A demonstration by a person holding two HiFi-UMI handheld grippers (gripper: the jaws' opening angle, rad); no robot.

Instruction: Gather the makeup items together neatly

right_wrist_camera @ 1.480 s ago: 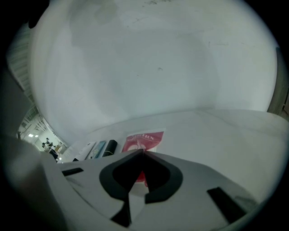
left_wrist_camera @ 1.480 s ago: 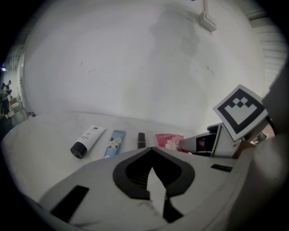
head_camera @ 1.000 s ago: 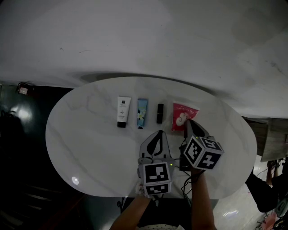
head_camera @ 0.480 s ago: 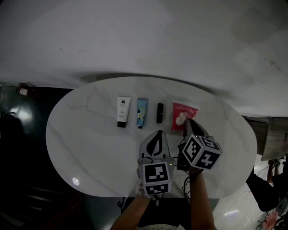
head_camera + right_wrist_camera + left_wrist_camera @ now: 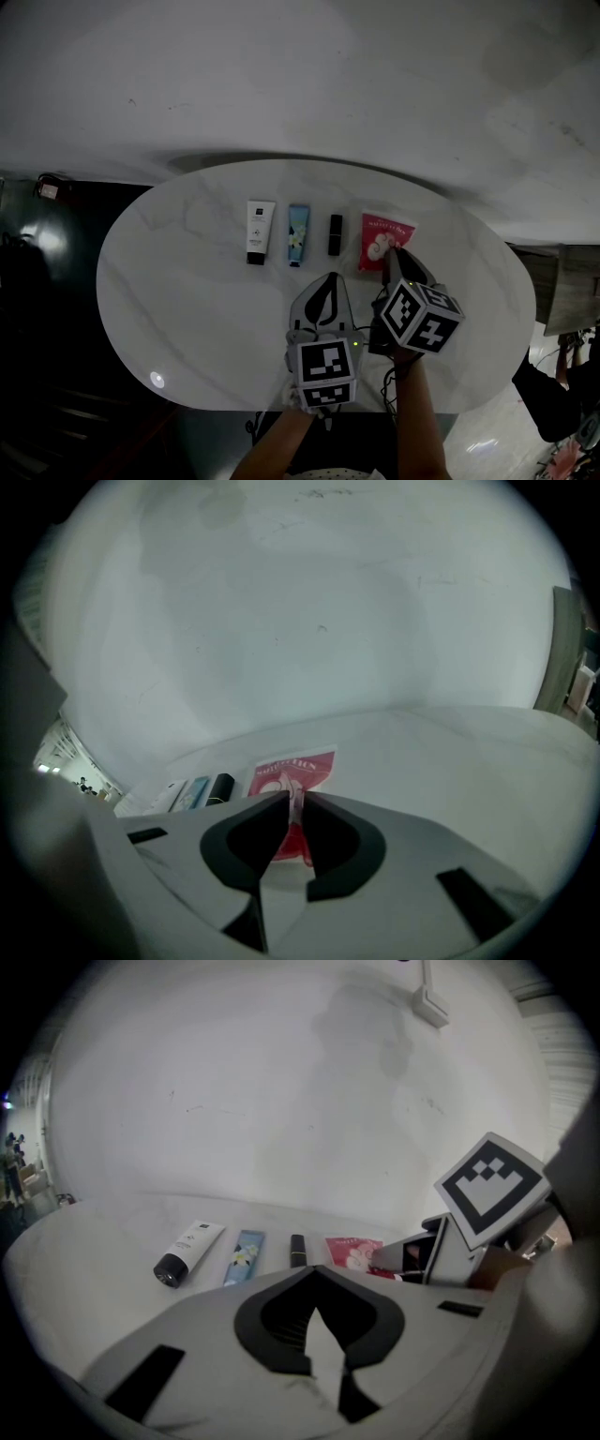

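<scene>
Four makeup items lie in a row on the white oval table [image 5: 187, 281]: a white tube [image 5: 260, 232], a blue tube [image 5: 297, 235], a black lipstick [image 5: 335, 234] and a red packet [image 5: 382, 241]. My right gripper [image 5: 392, 253] sits at the packet's near edge. Its jaws are opening, with a narrow gap, and the red packet [image 5: 292, 769] shows between the tips [image 5: 292, 799]. My left gripper [image 5: 328, 277] is shut and empty, just in front of the row, below the lipstick [image 5: 298, 1250]. The left gripper view shows its closed tips [image 5: 314, 1269] and the right gripper [image 5: 441, 1251] beside it.
A pale wall rises behind the table. The table's rounded front edge [image 5: 234, 408] runs just under both marker cubes. Dark floor lies to the left, and a cable [image 5: 386, 384] hangs near my right forearm.
The right gripper has shifted slightly left beside the packet. The left gripper and the four items have stayed where they were.
</scene>
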